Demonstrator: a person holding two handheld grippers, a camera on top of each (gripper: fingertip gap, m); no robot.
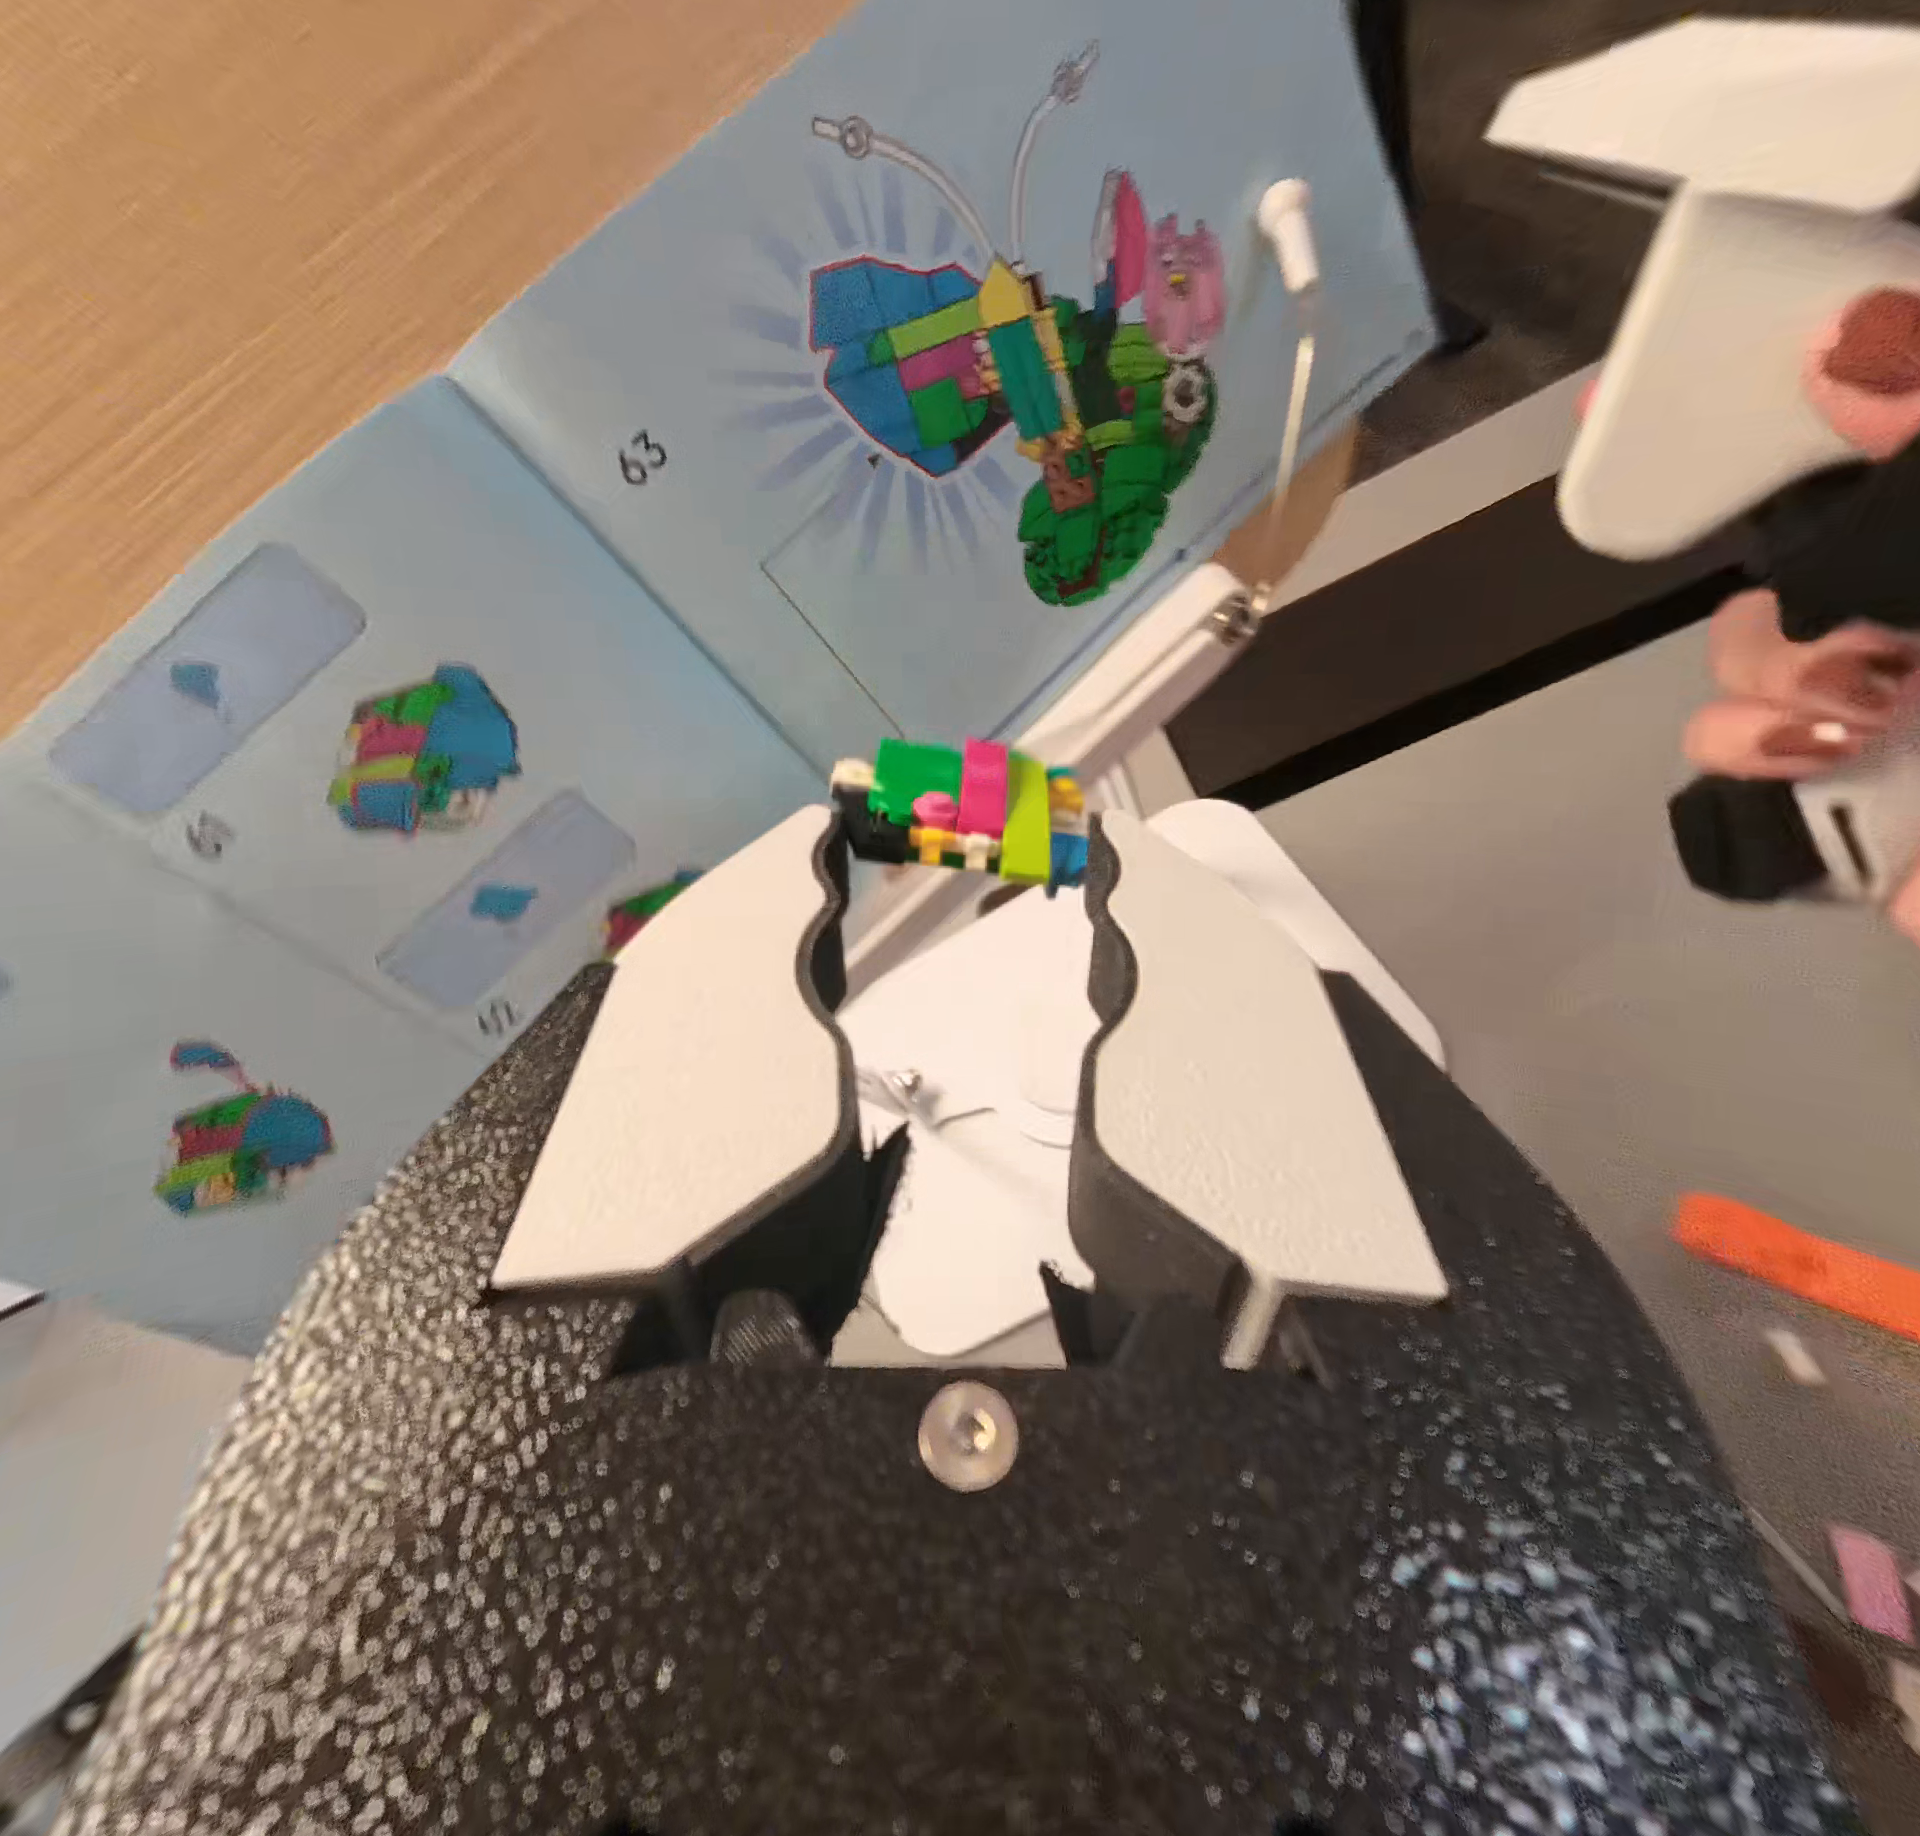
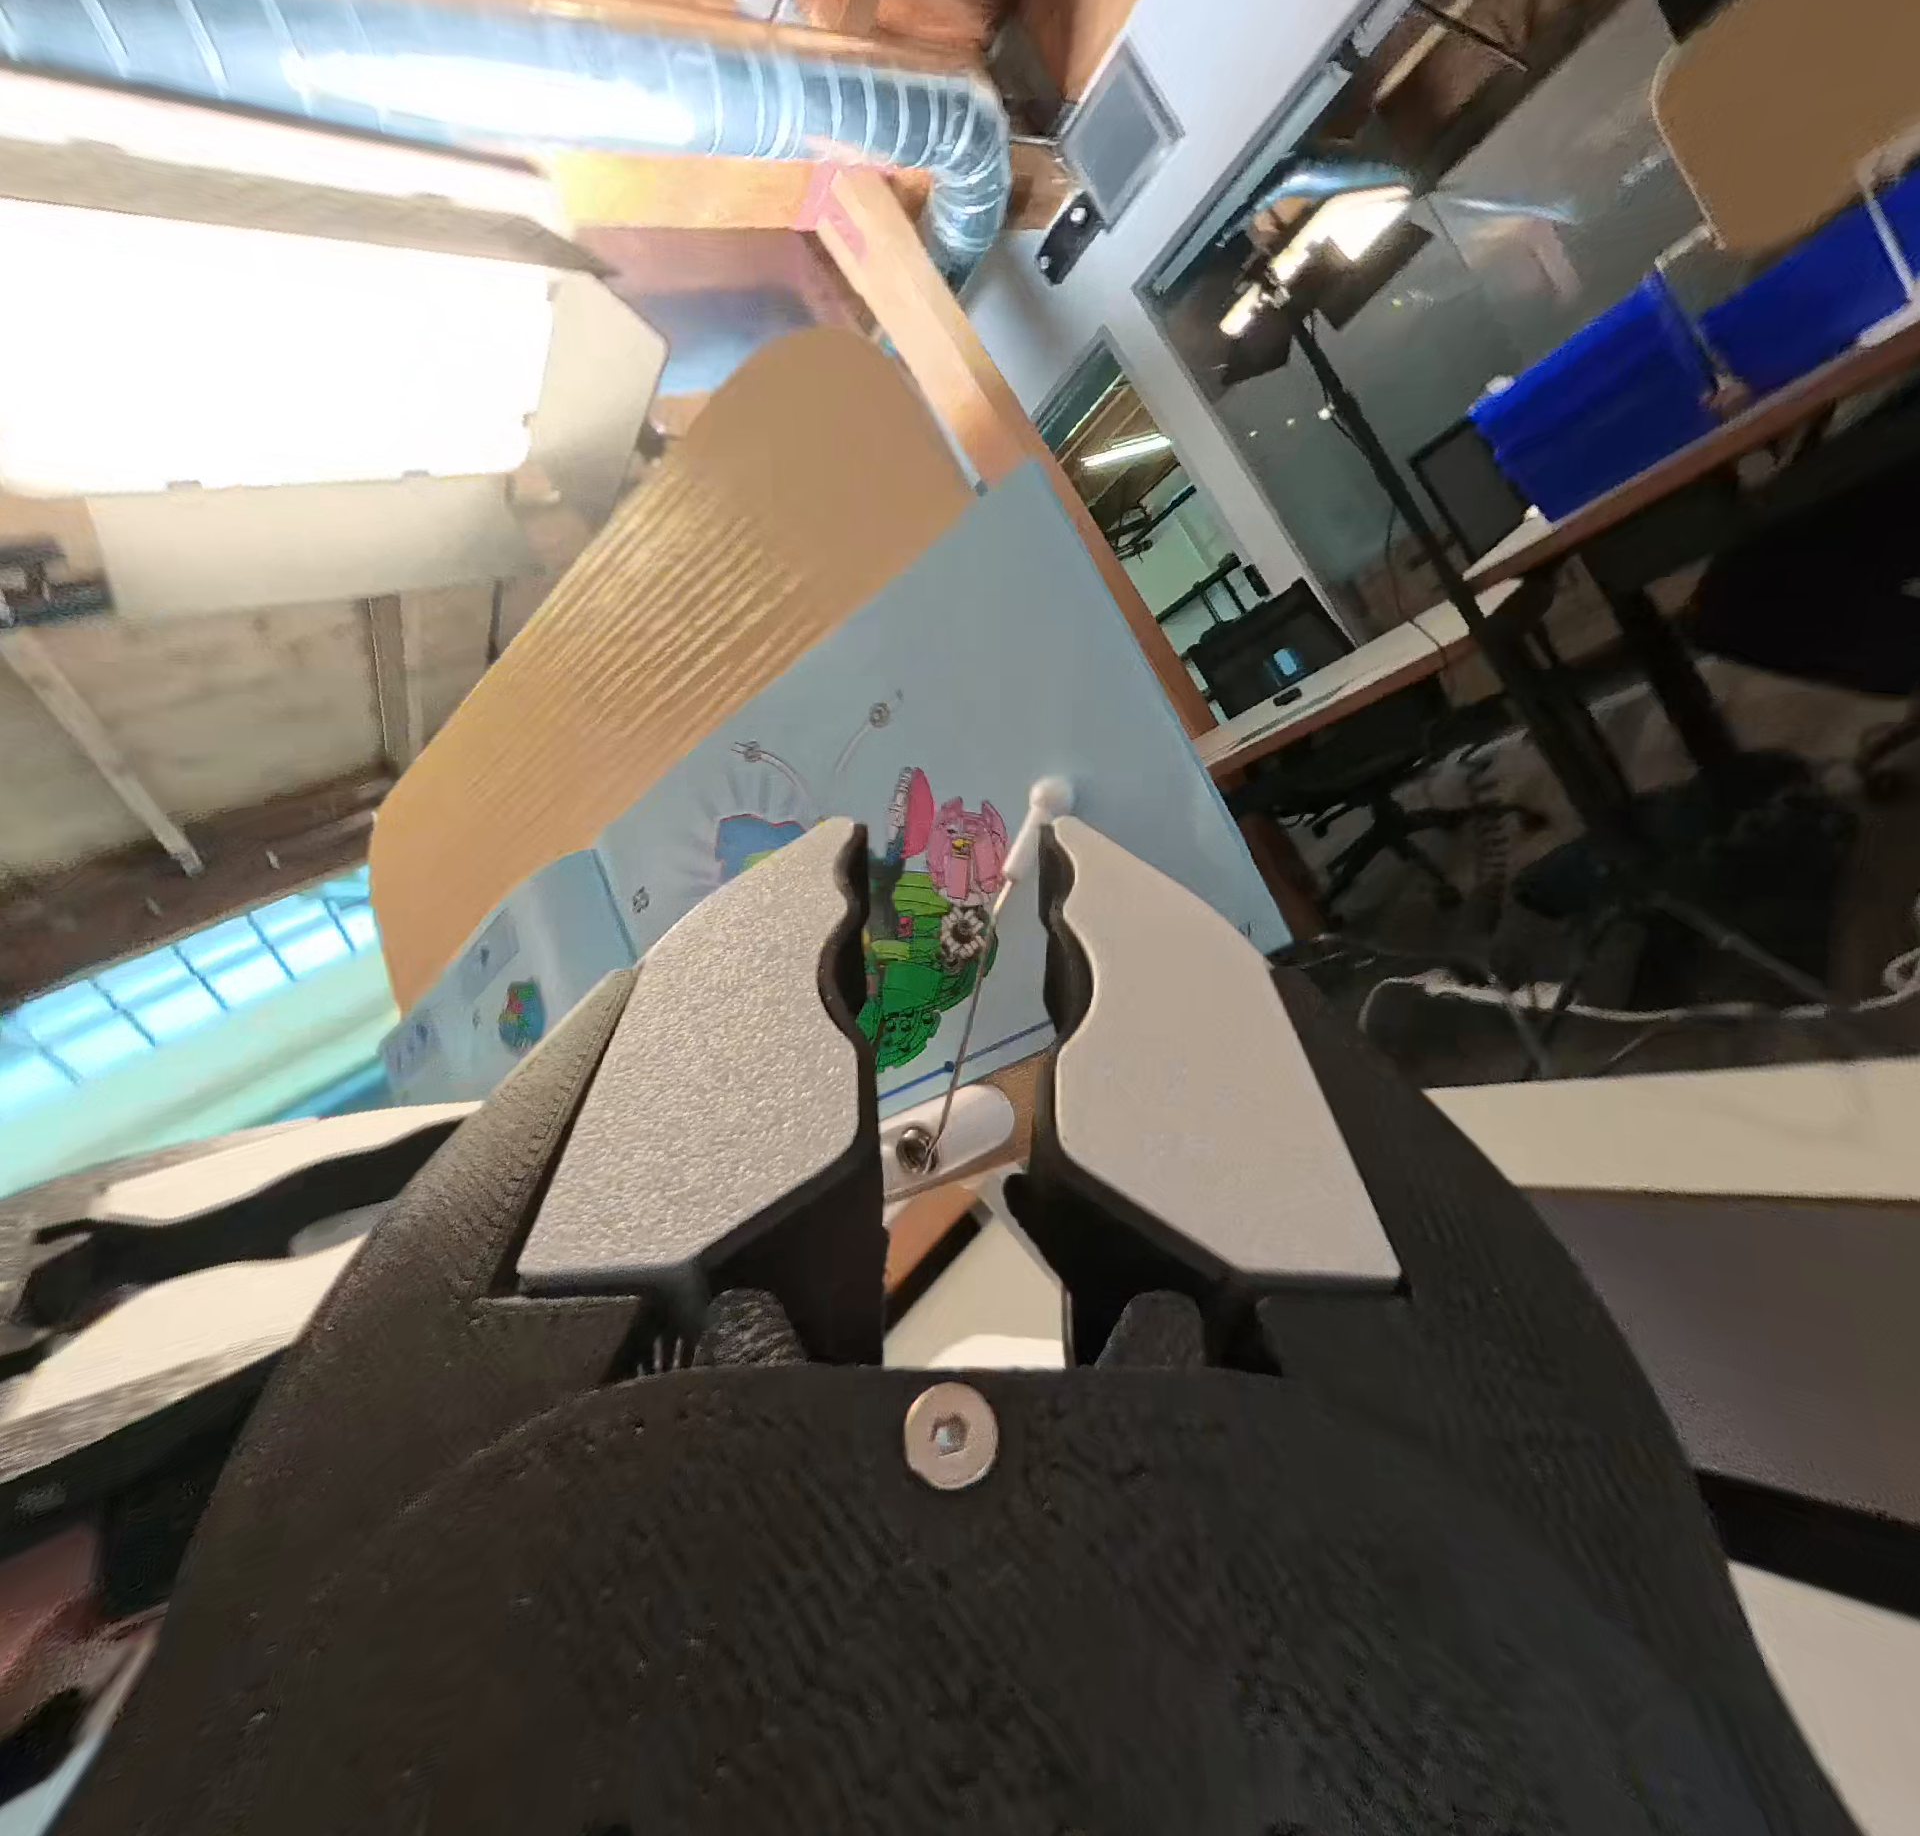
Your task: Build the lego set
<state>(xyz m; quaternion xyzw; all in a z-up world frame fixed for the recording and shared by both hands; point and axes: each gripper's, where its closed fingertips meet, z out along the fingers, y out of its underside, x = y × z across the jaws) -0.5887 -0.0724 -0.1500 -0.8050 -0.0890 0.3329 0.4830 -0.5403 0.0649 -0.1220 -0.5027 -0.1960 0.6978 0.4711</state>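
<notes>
My left gripper (image 1: 961,830) is shut on a small lego assembly (image 1: 961,815) of green, pink, lime, black and blue bricks, held at the fingertips in the air. Behind it stands the light-blue instruction booklet (image 1: 582,539), propped on a stand. My right gripper (image 2: 951,846) is open and empty, pointing at the same booklet (image 2: 997,643). The right gripper (image 1: 1714,352) also shows at the upper right of the left wrist view, held by a hand (image 1: 1787,716). The left gripper shows at the lower left edge of the right wrist view (image 2: 156,1256).
A wooden board (image 1: 260,207) backs the booklet, held by a white clip arm (image 1: 1288,238). An orange piece (image 1: 1797,1267) and a pink piece (image 1: 1881,1589) lie on the white table (image 1: 1558,955) at the right. Other desks with blue bins (image 2: 1662,373) stand far behind. Between my left fingertips and the orange piece (image 1: 1797,1267) there is roughly 20 centimetres.
</notes>
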